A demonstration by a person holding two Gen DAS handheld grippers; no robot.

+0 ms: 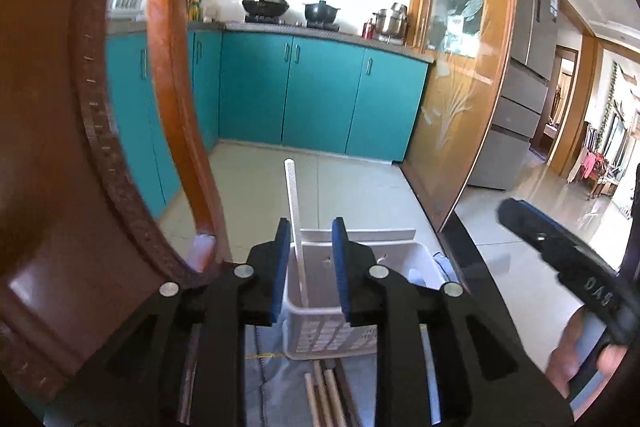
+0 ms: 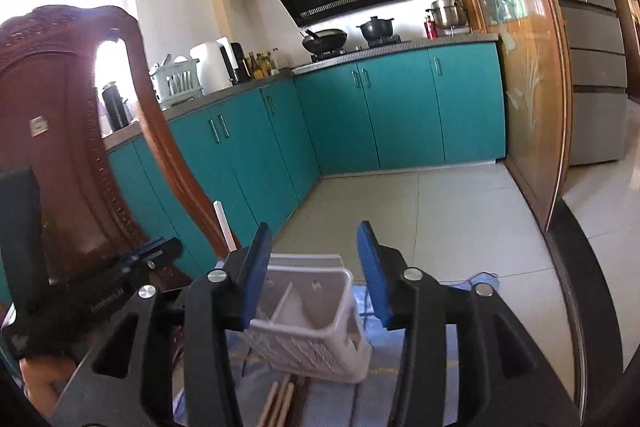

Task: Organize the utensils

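Note:
A white plastic utensil basket (image 1: 320,331) stands on a blue cloth (image 1: 264,379), also in the right wrist view (image 2: 312,343). A white chopstick (image 1: 295,227) stands tilted inside it; its top shows in the right wrist view (image 2: 223,227). Several wooden chopsticks (image 1: 326,395) lie on the cloth in front of the basket, also in the right wrist view (image 2: 280,403). My left gripper (image 1: 310,227) is open just above the basket, with the white chopstick between its jaws, untouched. My right gripper (image 2: 316,231) is open and empty above the basket.
A carved wooden chair (image 1: 80,147) stands close on the left, also in the right wrist view (image 2: 60,107). The right gripper body (image 1: 568,259) shows at the right of the left wrist view. Teal kitchen cabinets (image 1: 320,95) and tiled floor (image 1: 360,187) lie beyond.

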